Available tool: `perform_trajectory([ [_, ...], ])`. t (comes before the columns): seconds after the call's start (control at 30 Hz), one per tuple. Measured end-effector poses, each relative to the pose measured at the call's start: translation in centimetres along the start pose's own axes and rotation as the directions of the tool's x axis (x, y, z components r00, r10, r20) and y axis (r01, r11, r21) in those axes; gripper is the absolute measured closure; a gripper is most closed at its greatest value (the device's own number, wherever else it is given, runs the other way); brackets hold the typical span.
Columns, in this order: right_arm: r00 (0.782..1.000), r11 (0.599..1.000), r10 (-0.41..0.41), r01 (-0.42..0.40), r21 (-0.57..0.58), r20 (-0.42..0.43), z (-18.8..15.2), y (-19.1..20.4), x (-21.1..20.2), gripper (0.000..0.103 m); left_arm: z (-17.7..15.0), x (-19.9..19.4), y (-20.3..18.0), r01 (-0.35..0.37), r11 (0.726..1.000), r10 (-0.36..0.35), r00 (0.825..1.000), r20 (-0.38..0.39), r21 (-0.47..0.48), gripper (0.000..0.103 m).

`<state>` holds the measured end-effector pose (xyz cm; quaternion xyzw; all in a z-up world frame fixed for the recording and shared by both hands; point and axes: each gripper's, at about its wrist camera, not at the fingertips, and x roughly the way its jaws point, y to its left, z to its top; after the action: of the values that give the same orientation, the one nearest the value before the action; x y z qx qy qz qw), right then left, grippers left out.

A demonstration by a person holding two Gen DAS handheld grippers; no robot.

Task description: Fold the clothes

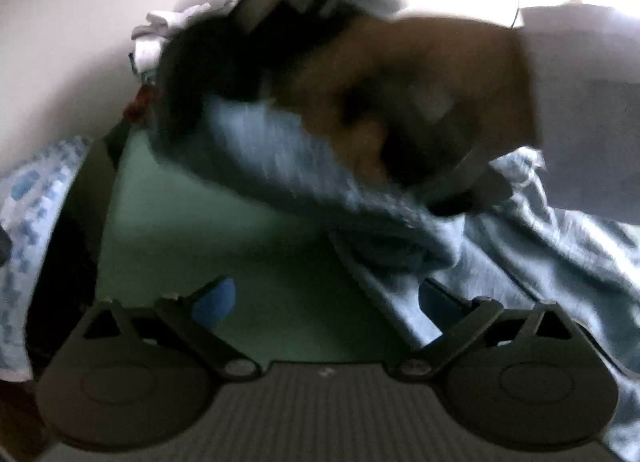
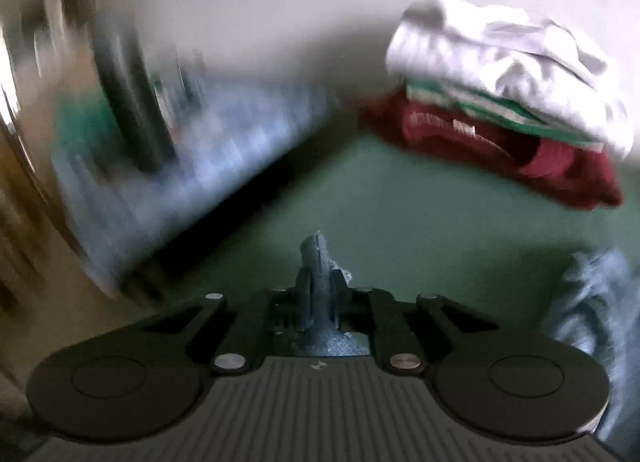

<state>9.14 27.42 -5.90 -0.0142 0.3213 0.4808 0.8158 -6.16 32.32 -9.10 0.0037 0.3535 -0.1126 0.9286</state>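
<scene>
right gripper (image 2: 320,282) is clamped on the blue garment (image 2: 316,262), which trails off to its left; left gripper (image 1: 324,302) hangs wide apart.

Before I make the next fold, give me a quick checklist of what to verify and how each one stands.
1. Right gripper pinches the blue garment: ok, fabric bunched between closed fingers.
2. Left gripper ready to grab: ok, fingers spread wide, cloth lying over the right one, not pinched.
3. Garment flat on the green surface: not ok, it is lifted and rumpled.
4. Folded stack out of the way: ok, apart from the garment, at the surface's far side.
5. Picture sharp enough to find the garment's edges: not ok, heavy motion blur.
6. Where the garment's corners lie: cannot tell.
</scene>
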Motion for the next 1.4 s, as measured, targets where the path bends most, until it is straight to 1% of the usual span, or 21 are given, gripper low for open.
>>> perform_trajectory([
  [0.07, 0.978, 0.979, 0.13, -0.152, 0.134, 0.161, 1.9, -1.5, -4.2, 0.093, 0.6, 0.7, 0.4, 0.048, 0.998, -0.047, 0.999, 0.011, -0.036, 0.001],
  [0.13, 0.935, 0.944, 0.204, -0.266, 0.195, 0.29, 3.0, -3.0, -8.8, 0.093, 1.3, 2.1, 0.4, 0.086, 0.995, -0.086, 0.996, 0.0, -0.059, 0.001],
  [0.27, 0.843, 0.882, 0.301, -0.424, 0.206, 0.446, 4.1, -4.7, -15.7, 0.092, 3.9, 5.0, -1.8, 0.109, 0.994, -0.109, 0.994, 0.003, 0.001, 0.002],
  [0.3, 0.825, 0.873, 0.311, -0.444, 0.201, 0.472, 4.1, -4.8, -17.0, 0.092, 4.6, 5.5, -2.7, 0.089, 0.995, -0.09, 0.996, 0.016, 0.045, 0.016],
  [0.33, 0.811, 0.868, 0.312, -0.455, 0.198, 0.494, 4.0, -5.0, -18.1, 0.092, 5.4, 6.0, -3.9, 0.061, 0.994, -0.064, 0.998, 0.029, 0.095, 0.055],
  [0.37, 0.8, 0.868, 0.306, -0.457, 0.194, 0.515, 3.6, -5.0, -19.4, 0.092, 6.1, 6.4, -5.0, 0.032, 0.989, -0.038, 0.998, 0.043, 0.145, 0.081],
  [0.4, 0.791, 0.87, 0.296, -0.454, 0.19, 0.536, 3.2, -5.0, -20.6, 0.092, 6.8, 6.9, -5.7, -0.008, 0.984, -0.001, 0.999, 0.051, 0.178, 0.091],
  [0.5, 0.748, 0.871, 0.248, -0.45, 0.195, 0.616, 0.4, -6.1, -25.1, 0.092, 7.9, 5.9, -6.1, -0.097, 0.981, 0.07, 0.985, 0.156, 0.169, 0.09],
  [0.53, 0.732, 0.868, 0.234, -0.453, 0.202, 0.64, -0.7, -6.5, -26.7, 0.092, 7.7, 5.5, -6.4, -0.121, 0.976, 0.089, 0.98, 0.177, 0.184, 0.082],
  [0.57, 0.75, 0.874, 0.197, -0.426, 0.234, 0.631, -2.3, -7.1, -28.1, 0.092, 7.3, 5.3, -6.7, -0.133, 0.968, 0.094, 0.979, 0.181, 0.213, 0.07],
  [0.6, 0.785, 0.881, 0.148, -0.381, 0.28, 0.602, -4.0, -7.6, -29.3, 0.091, 6.9, 5.0, -7.1, -0.141, 0.959, 0.097, 0.978, 0.182, 0.246, 0.046],
  [0.63, 0.816, 0.886, 0.099, -0.333, 0.323, 0.57, -5.8, -8.2, -30.6, 0.091, 6.2, 4.7, -7.5, -0.14, 0.949, 0.091, 0.979, 0.182, 0.281, 0.039],
  [0.73, 0.888, 0.88, -0.049, -0.178, 0.441, 0.457, -11.1, -9.9, -34.3, 0.086, 3.8, 3.7, -8.7, -0.066, 0.925, 0.012, 0.99, 0.144, 0.374, 0.037],
  [0.8, 0.93, 0.851, -0.164, -0.035, 0.523, 0.328, -14.5, -10.7, -35.6, 0.076, 2.1, 2.8, -9.4, -0.013, 0.9, -0.037, 0.994, 0.107, 0.436, 0.03],
  [0.87, 0.946, 0.8, -0.21, 0.021, 0.6, 0.247, -17.7, -11.5, -36.4, 0.071, 0.7, 1.8, -10.2, 0.045, 0.87, -0.09, 0.994, 0.068, 0.491, 0.028],
  [0.93, 0.957, 0.759, -0.197, 0.012, 0.651, 0.212, -19.6, -12.2, -36.4, 0.071, -0.4, 1.0, -11.2, 0.103, 0.836, -0.137, 0.99, 0.023, 0.539, 0.028],
  [1.1, 0.99, 0.828, -0.031, -0.054, 0.559, 0.141, -19.6, -11.3, -36.0, 0.067, -2.1, -1.0, -13.9, 0.271, 0.738, -0.239, 0.962, -0.135, 0.618, 0.034],
  [1.2, 0.994, 0.864, 0.07, -0.104, 0.493, 0.086, -19.4, -10.7, -35.8, 0.069, -0.8, -1.7, -13.7, 0.255, 0.72, -0.231, 0.965, -0.123, 0.645, 0.03],
  [1.3, 0.989, 0.894, 0.146, -0.137, 0.426, 0.012, -19.3, -10.1, -35.6, 0.074, 1.7, -0.7, -12.7, 0.181, 0.727, -0.172, 0.982, -0.078, 0.662, 0.03],
  [1.37, 0.988, 0.918, 0.141, -0.107, 0.381, -0.062, -19.5, -9.6, -35.4, 0.075, 2.7, 1.7, -12.3, 0.202, 0.693, -0.141, 0.979, -0.145, 0.692, 0.03],
  [1.4, 0.987, 0.924, 0.14, -0.1, 0.368, -0.083, -19.7, -9.4, -35.4, 0.074, 3.1, 2.9, -12.0, 0.246, 0.683, -0.142, 0.968, -0.206, 0.688, 0.029],
])
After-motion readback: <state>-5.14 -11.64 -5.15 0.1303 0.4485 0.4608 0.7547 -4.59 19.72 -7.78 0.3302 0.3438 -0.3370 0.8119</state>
